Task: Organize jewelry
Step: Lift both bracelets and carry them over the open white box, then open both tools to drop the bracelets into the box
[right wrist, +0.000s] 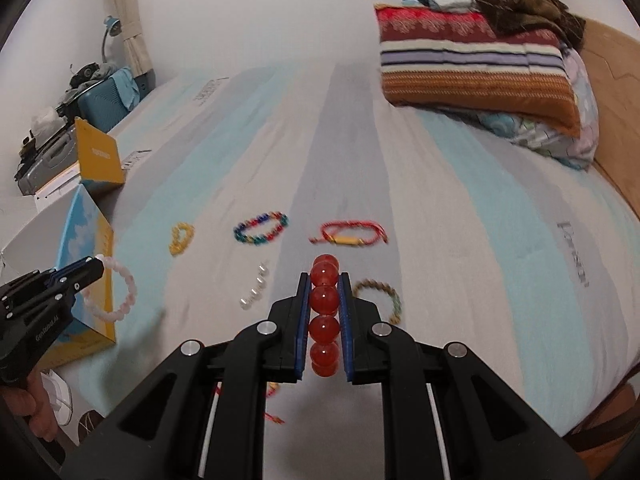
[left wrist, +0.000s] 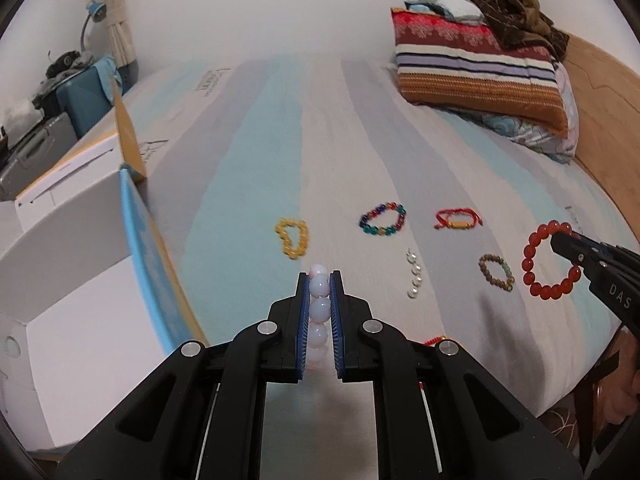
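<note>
Between the blue pads of the left claw [left wrist: 319, 280] sits a pale pink bead bracelet [left wrist: 319, 308], pinched edge-on, so the left wrist view shows only a straight column of beads running forward along the fingers. The right wrist view shows what that one hides: the same bracelet [right wrist: 116, 292] is a full ring hanging from the left claw [right wrist: 94, 266], clear of the bed, in front of a blue-and-yellow box [right wrist: 86, 280].

Likewise the right claw [right wrist: 325, 278] is pressed onto a red bead bracelet [right wrist: 325, 312], its beads lined up lengthwise between the pads. From the left wrist view that bracelet [left wrist: 550, 260] reads as an open circle gripped at its upper right by the right claw [left wrist: 560, 242], held above the striped bedsheet [left wrist: 360, 140].

Lying on the sheet beyond the claws are a yellow bead bracelet [left wrist: 293, 238], a multicoloured bead bracelet [left wrist: 383, 219] and a red cord bracelet [left wrist: 458, 222] with a gold tube, in a rough row across the bed. Nearer are a short pearl strand [left wrist: 414, 276], its long axis running away from the camera, and a brown wooden bead bracelet [left wrist: 497, 278] just beside the red one. Another bit of red cord [right wrist: 272, 390] peeks from under the right claw's body. A white open box [left wrist: 60, 280] fills the left edge, and folded striped blankets [left wrist: 476, 68] are stacked at the headboard.
</note>
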A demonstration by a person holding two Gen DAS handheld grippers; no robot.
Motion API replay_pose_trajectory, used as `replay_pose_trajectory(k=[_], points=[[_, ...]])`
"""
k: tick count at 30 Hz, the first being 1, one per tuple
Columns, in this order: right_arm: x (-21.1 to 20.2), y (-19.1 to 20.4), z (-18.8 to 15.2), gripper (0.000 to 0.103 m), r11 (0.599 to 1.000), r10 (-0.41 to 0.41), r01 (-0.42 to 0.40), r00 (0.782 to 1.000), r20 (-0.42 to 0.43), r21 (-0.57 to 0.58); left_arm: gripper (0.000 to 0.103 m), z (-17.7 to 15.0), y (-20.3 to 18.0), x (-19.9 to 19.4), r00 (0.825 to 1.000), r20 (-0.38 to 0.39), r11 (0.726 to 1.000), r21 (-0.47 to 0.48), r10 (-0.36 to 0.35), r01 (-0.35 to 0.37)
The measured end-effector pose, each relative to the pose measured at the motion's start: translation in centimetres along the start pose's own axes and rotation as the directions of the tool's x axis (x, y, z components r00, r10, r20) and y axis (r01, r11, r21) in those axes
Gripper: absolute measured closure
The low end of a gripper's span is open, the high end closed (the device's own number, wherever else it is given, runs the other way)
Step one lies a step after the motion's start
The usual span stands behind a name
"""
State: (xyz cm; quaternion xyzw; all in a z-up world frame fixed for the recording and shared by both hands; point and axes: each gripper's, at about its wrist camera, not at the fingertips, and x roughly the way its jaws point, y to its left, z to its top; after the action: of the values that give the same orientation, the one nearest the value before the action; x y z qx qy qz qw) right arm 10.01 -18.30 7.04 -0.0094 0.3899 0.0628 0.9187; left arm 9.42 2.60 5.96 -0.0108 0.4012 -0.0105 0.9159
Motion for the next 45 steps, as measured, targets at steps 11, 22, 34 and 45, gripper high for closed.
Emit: replay_pose_trajectory(k=[11, 22, 34, 45], points=[[-1.3, 8.6, 4.7, 0.091, 0.990, 0.090, -0.084, 0.995, 0.042, -0.112, 0.094, 1.9, 5.7, -3.2, 0.996, 0.039, 0.994, -0.075, 0.078, -0.075], [-2.6, 20.8, 6.4, 0.091, 0.946, 0.228, -0.207, 0.972, 0.057, -0.248, 0.094, 1.4, 14.2, -7.2, 0.980, 0.061, 0.967, -0.185, 0.188, -0.174], [-1.8, 32.1, 4.2, 0.091, 0.877, 0.327, -0.309, 0.945, -0.016, -0.367, 0.094, -2.8, 23.4, -9.6, 0.955, -0.008, 0.911, -0.296, 0.298, -0.287], [3.1, 37.9, 0.6, 0.091, 0.850, 0.312, -0.347, 0.938, -0.152, -0.396, 0.094, -7.1, 28.2, -7.5, 0.941, -0.132, 0.871, -0.355, 0.312, -0.339]])
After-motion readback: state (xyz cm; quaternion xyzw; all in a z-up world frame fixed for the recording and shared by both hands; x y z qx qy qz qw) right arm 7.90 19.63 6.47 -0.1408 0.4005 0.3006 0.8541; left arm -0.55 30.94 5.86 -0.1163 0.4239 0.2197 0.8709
